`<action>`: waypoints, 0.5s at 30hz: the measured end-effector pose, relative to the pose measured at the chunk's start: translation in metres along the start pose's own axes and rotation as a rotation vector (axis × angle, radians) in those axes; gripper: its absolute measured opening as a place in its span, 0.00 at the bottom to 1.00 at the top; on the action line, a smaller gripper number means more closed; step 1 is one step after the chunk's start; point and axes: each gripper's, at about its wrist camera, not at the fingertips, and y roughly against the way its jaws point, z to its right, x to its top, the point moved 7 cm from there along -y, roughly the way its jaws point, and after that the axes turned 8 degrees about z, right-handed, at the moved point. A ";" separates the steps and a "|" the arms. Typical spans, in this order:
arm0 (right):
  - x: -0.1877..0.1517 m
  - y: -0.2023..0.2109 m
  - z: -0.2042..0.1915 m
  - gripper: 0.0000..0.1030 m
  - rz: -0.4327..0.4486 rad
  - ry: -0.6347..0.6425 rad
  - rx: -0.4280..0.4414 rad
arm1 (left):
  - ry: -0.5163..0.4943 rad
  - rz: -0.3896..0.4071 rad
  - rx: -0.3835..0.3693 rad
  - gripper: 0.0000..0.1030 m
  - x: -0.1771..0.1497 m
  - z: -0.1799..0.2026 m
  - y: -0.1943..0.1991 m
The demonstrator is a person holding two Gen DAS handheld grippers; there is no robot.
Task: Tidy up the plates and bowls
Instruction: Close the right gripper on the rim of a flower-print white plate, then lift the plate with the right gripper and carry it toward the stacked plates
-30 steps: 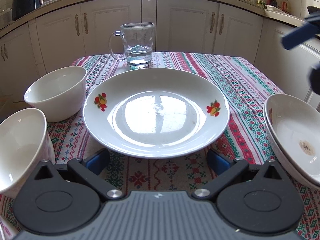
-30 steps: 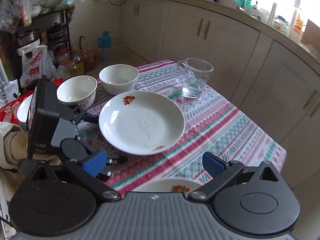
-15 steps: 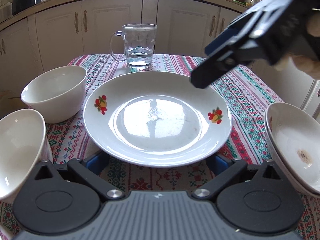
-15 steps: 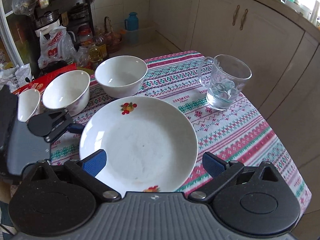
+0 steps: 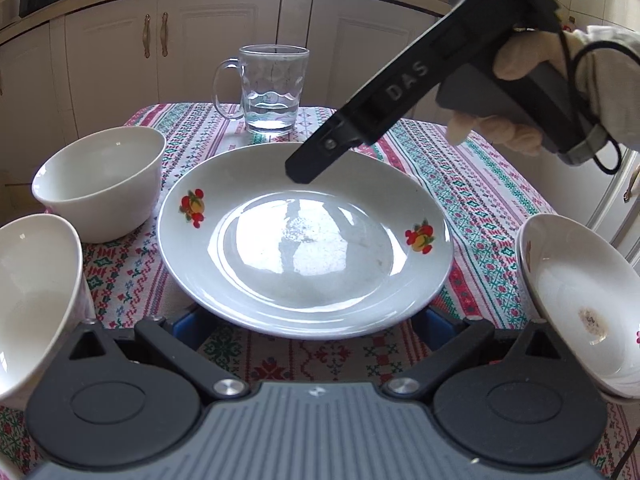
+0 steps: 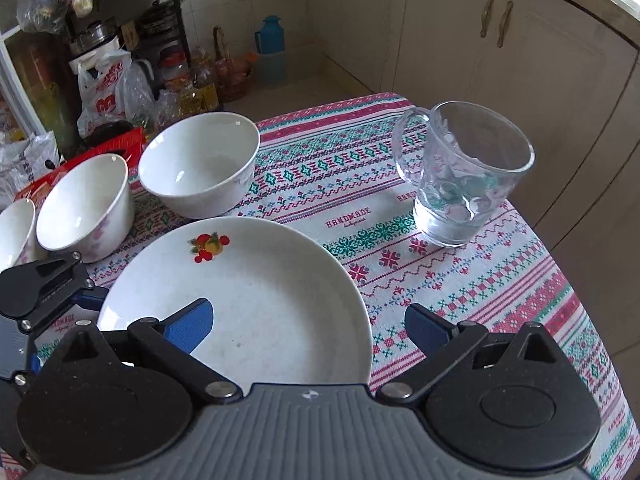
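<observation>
Over the plate I hang my right gripper wide, straddling its rim to pinch, while my left gripper, wide too, brackets the near edge.

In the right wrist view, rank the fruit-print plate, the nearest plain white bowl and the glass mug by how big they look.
1. Fruit-print plate, largest by far, though nearest the camera.
2. Plain white bowl.
3. Glass mug, close to the bowl in apparent size, so that order is unsure.

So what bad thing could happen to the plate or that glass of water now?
The right gripper hangs open over the big plate; a shallow pinch on its rim might let it slip and chip. The glass mug holding water stands just past the plate, so a careless swing could tip it onto the tablecloth.
</observation>
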 end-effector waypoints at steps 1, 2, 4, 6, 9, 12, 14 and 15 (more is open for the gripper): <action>0.000 -0.004 0.001 1.00 -0.008 0.001 0.008 | 0.000 0.000 0.001 0.98 0.000 0.000 0.000; 0.000 -0.007 0.002 1.00 -0.016 -0.001 0.013 | 0.001 0.000 0.001 0.98 0.000 0.000 0.000; 0.000 -0.015 0.005 1.00 -0.039 -0.003 0.027 | 0.003 0.000 0.000 0.98 0.000 0.000 0.000; 0.000 -0.021 0.006 1.00 -0.056 -0.009 0.052 | 0.003 0.000 0.001 0.98 0.000 0.000 0.000; -0.002 -0.027 0.011 1.00 -0.086 -0.031 0.090 | 0.002 0.000 0.000 0.98 0.000 0.000 0.000; -0.003 -0.030 0.017 0.99 -0.099 -0.059 0.132 | 0.002 0.001 0.000 0.98 0.000 0.000 0.000; -0.004 -0.031 0.017 0.98 -0.109 -0.073 0.175 | 0.003 0.002 0.000 0.98 0.000 0.000 0.000; -0.004 -0.031 0.016 0.97 -0.117 -0.079 0.196 | 0.003 0.002 0.001 0.98 0.000 0.000 0.000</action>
